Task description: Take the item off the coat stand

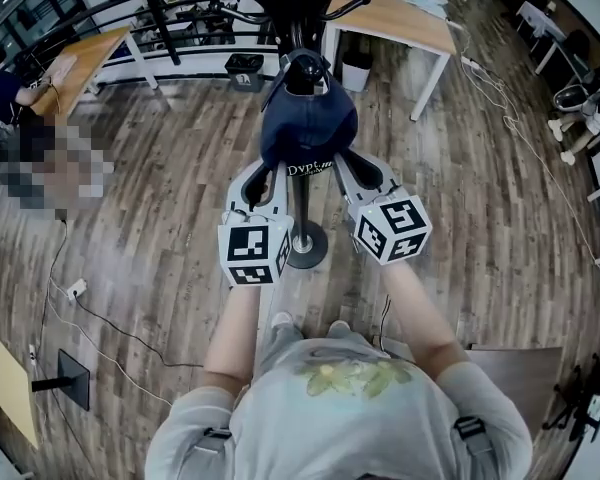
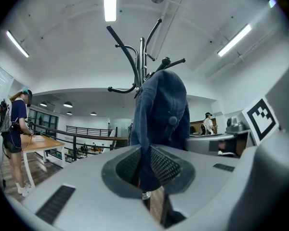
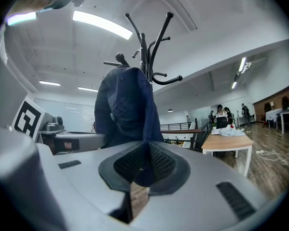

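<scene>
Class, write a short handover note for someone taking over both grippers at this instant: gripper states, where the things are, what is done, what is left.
Left gripper: shut on the cap, at the left of its lower edge.
Right gripper: shut on the same edge, at the right.
Cap: hangs on a hook near the top of the stand.
Done: both grips made.
Left: lift the cap clear of the hook, probably upward and toward you, then carry it away from the stand.
</scene>
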The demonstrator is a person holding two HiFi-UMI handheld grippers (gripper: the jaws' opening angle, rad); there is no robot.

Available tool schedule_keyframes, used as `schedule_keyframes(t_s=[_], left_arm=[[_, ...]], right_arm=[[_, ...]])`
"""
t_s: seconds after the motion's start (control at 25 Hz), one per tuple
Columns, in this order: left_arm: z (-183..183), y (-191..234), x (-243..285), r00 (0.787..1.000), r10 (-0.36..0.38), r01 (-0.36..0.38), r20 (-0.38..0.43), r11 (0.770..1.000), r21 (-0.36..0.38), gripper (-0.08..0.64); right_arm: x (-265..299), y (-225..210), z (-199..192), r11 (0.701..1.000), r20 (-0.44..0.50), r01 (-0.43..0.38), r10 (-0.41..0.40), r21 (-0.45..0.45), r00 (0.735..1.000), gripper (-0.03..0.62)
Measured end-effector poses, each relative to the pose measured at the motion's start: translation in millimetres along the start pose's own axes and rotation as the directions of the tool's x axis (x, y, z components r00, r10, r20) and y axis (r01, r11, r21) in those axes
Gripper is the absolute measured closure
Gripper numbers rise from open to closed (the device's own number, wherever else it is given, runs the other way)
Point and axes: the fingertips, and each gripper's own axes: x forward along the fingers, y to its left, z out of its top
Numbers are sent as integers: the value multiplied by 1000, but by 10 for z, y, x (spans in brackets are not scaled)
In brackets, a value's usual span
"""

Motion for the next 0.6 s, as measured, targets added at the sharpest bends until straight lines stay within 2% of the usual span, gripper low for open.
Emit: schedule_keyframes(t_s=[0.6], left_arm=[[217, -60, -128, 997, -20, 18, 70, 999, 32, 505]], right_arm=[[-129, 94, 206, 1000, 73, 1, 0, -9, 997, 563]])
